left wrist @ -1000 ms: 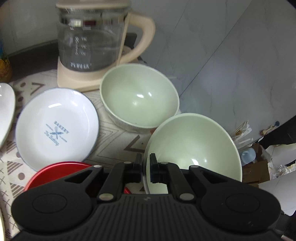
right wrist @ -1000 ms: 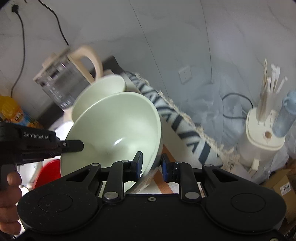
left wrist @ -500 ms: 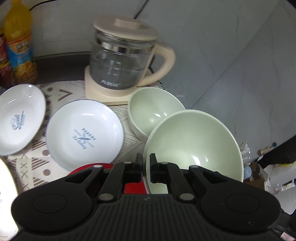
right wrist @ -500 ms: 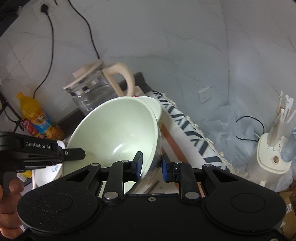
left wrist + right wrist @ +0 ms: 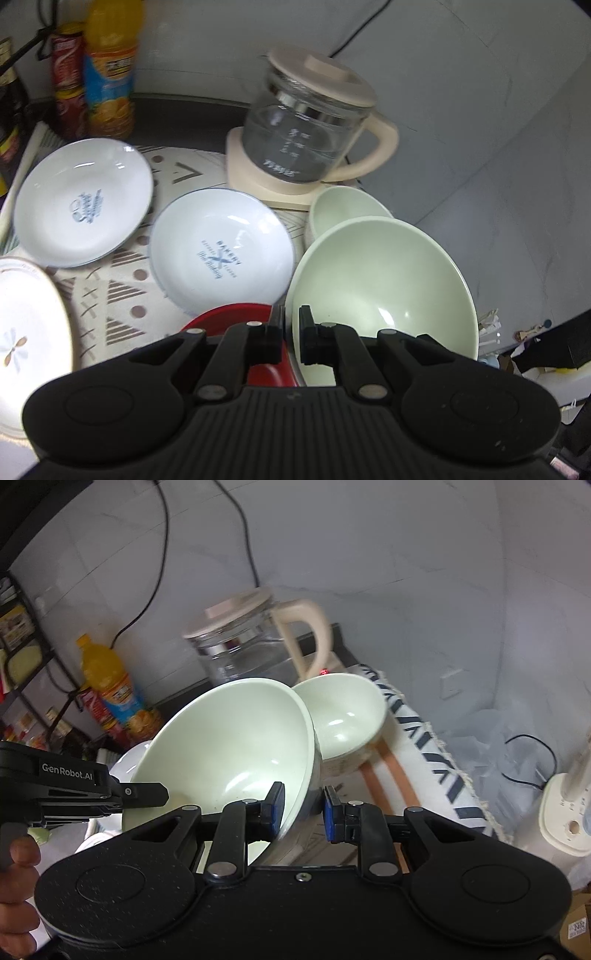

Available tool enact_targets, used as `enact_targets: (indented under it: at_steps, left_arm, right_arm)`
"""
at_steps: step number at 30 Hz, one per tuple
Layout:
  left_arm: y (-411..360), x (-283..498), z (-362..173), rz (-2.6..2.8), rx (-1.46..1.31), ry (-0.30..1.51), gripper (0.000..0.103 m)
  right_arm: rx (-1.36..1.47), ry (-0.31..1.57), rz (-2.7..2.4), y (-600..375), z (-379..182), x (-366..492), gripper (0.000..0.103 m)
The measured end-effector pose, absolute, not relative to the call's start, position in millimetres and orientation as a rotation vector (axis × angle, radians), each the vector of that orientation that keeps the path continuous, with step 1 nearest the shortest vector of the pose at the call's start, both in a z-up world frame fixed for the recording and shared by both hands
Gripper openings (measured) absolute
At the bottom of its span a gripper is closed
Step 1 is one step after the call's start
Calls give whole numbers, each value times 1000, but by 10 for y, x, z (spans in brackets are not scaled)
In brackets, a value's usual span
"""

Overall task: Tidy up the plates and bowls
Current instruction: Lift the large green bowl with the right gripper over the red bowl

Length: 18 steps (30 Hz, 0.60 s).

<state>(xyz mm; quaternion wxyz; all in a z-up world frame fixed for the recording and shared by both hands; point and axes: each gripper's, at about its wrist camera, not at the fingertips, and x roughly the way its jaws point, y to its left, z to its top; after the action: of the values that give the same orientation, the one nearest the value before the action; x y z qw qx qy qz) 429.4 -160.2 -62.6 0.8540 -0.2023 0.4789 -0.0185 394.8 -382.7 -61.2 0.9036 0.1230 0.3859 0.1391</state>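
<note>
A large pale green bowl [image 5: 380, 280] hangs tilted above the patterned cloth, held by both grippers. My left gripper [image 5: 291, 326] is shut on its near-left rim, and the right wrist view shows that same gripper [image 5: 164, 796] at the bowl's [image 5: 229, 746] left edge. My right gripper [image 5: 303, 806] is shut on the bowl's right wall, one blue pad inside and one outside. Just behind it a second green bowl [image 5: 343, 205] [image 5: 343, 716] stands on the cloth. To the left lie two white plates [image 5: 221, 251] [image 5: 81, 206], and a red plate [image 5: 229, 314] lies below my left fingers.
A glass kettle [image 5: 306, 136] [image 5: 251, 646] on a cream base stands behind the bowls. An orange drink bottle [image 5: 109, 70] and a red can [image 5: 68, 74] stand at the back left. A flowered plate [image 5: 26, 332] lies at the left edge. The table drops off on the right.
Both grippers have risen and drawn back with the large bowl between them. The bowl now overlaps the second bowl more. More plates and the bottles have come into view.
</note>
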Motion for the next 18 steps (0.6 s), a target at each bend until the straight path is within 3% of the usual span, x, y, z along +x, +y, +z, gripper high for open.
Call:
enact_targets:
  at_steps: [18]
  left_arm:
    - [-1249, 3936, -780, 105, -499, 1039, 6]
  right_arm:
    - [152, 860, 435, -3395, -678, 3933, 22]
